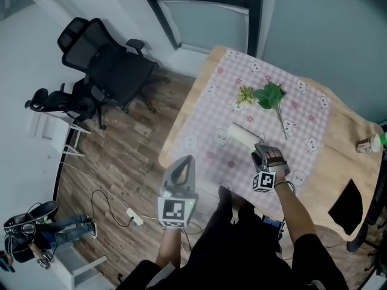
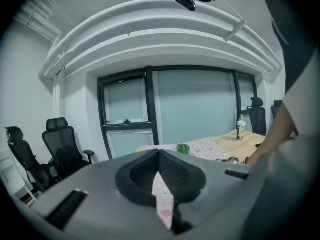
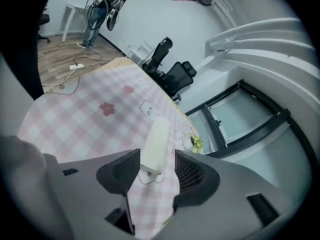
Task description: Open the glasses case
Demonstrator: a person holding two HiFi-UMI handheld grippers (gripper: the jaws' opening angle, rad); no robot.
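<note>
The cream glasses case (image 1: 243, 135) lies shut on the pink checked cloth (image 1: 208, 110) near the middle of the table. My right gripper (image 1: 266, 154) is open just short of the case's near end. In the right gripper view the case (image 3: 157, 134) runs away from me, its near end with a small cord loop between the jaws of my right gripper (image 3: 156, 171), which do not touch it. My left gripper (image 1: 183, 161) hangs over the table's left front edge, shut and empty. In the left gripper view the left gripper (image 2: 159, 153) points level across the room.
A green leafy sprig (image 1: 270, 95) and a small yellowish bunch (image 1: 245, 95) lie beyond the case. A small bottle (image 1: 370, 144) and a black object (image 1: 347, 205) sit on the bare wood at right. Office chairs (image 1: 109, 65) and a floor cable (image 1: 115, 207) are left.
</note>
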